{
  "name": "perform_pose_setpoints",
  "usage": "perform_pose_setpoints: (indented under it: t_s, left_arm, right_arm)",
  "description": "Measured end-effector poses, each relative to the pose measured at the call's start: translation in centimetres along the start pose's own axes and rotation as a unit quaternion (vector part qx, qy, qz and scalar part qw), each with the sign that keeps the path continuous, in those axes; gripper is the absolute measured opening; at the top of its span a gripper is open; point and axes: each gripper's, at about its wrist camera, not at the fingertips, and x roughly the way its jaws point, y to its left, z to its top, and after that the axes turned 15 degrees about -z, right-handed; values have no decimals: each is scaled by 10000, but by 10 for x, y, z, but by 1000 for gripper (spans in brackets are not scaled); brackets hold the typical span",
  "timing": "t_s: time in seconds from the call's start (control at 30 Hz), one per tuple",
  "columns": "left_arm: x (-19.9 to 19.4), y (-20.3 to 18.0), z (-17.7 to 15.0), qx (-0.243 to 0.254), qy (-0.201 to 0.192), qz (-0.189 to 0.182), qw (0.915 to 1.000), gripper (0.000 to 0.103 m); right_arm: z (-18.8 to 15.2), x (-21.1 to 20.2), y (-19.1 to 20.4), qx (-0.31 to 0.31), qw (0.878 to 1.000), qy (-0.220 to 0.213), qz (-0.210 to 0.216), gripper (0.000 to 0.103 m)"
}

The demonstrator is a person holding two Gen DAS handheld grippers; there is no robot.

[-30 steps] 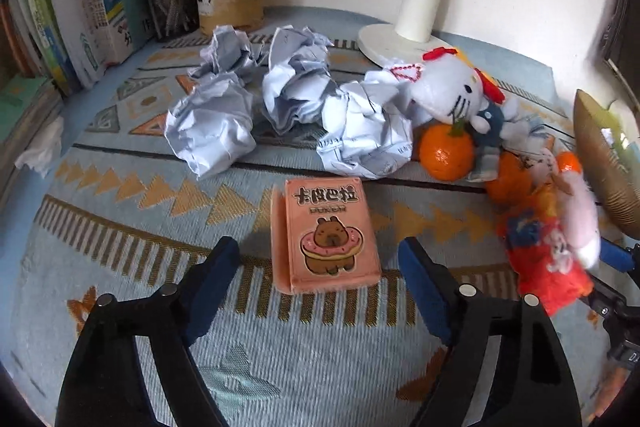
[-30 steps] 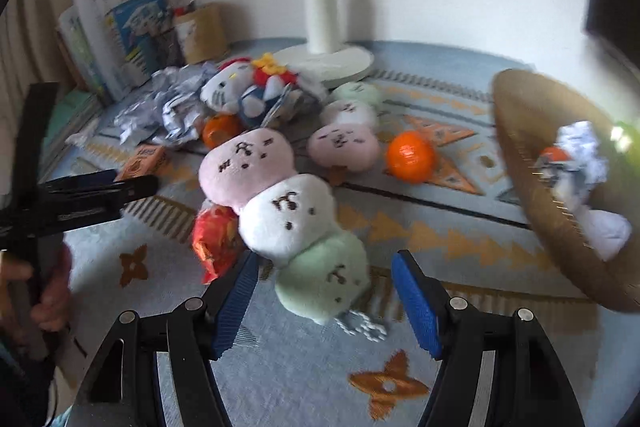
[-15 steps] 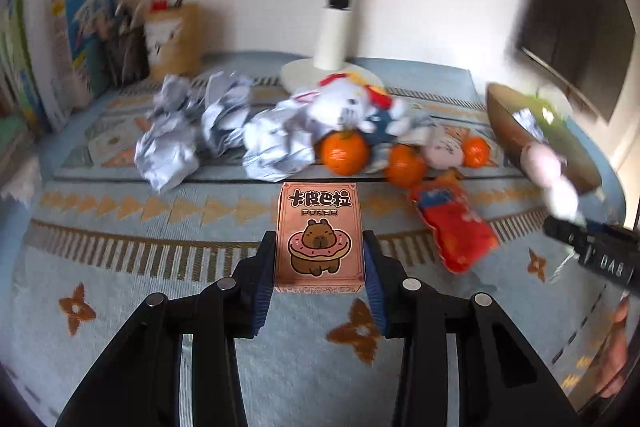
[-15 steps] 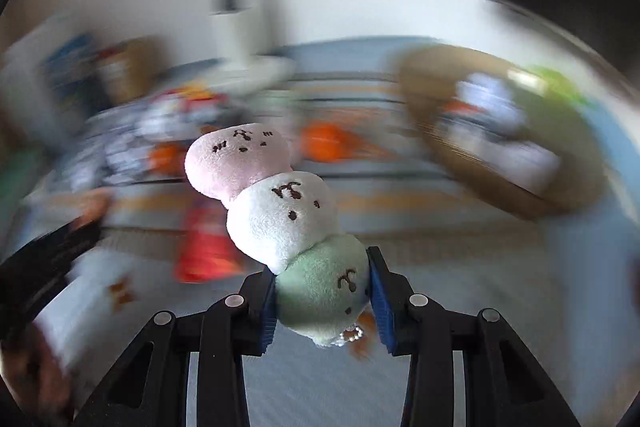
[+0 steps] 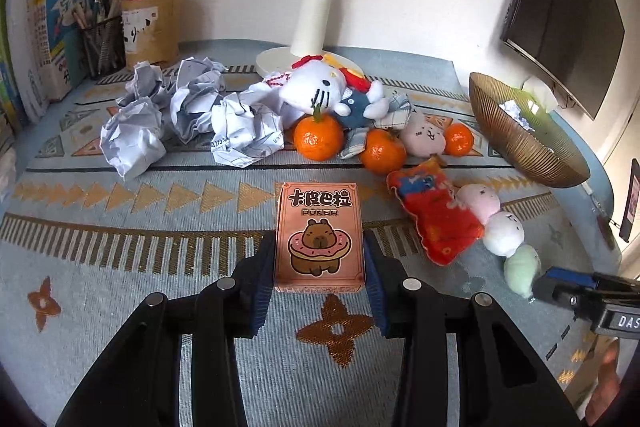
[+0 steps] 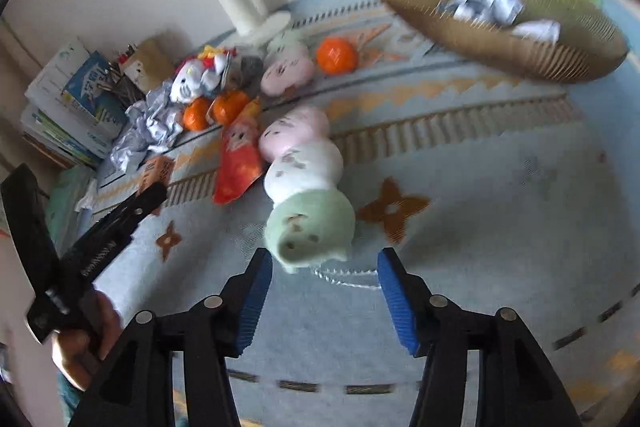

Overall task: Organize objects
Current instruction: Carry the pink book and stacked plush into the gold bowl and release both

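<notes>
My left gripper is shut on an orange card box with a capybara drawing, held upright above the patterned cloth. In the right wrist view my right gripper has its jaws opening; the pink, white and green plush string lies on the cloth just ahead of the pads, no longer pressed by them. Its metal chain trails between the blue pads. From the left wrist view that plush string lies at the right, beside a red pouch.
A gold bowl holding crumpled paper stands at the right. Crumpled paper balls, a white cat plush, three oranges and a pink plush lie in the middle. A lamp base, pen holders and books line the back.
The left gripper closed on the card box and lifted it. The right gripper gripped the green end of the plush string, carried it toward the right, then opened and left it on the cloth.
</notes>
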Motion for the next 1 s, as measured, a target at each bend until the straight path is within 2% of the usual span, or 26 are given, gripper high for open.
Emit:
perform_pose_setpoints:
  t_s: [0.1,0.2,0.27,0.5,0.57,0.63,0.77,0.87,0.93,1.0]
  left_arm:
    - [-1,1,0,-49,-20,-63,10000,37]
    - [0,2,0,-66,-15,-66,10000,37]
    - [0,2,1,-69,-8,-84,9999,37]
    - [0,2,1,-97,16,-97,9999,37]
    - [1,2,1,-95,30,-85,9999,37]
    - [2,2,2,-94,62,-61,9999,37]
    - [7,2,2,-114,194,160,9996,37]
    - [1,-3,1,-35,103,190,9998,37]
    - [-4,-13,2,31,106,176,9998,37]
    - [-11,-40,14,255,167,101,9995,37]
  right_arm:
    - [6,-1,7,-180,9992,-346,35,57]
    - [13,6,21,-485,9967,-628,-171,62]
    - [17,12,27,-627,9948,-767,-214,62]
    - [28,33,34,-594,9952,-700,-327,62]
    - [27,32,37,-675,9943,-764,-311,57]
    - [26,30,41,-763,9929,-855,-325,47]
    - [23,27,47,-837,9895,-1001,-624,43]
    - [23,21,39,-693,9913,-1030,-435,41]
    - [22,9,22,-417,9933,-1073,-30,41]
    - [24,-14,2,-197,9914,-1296,12,41]
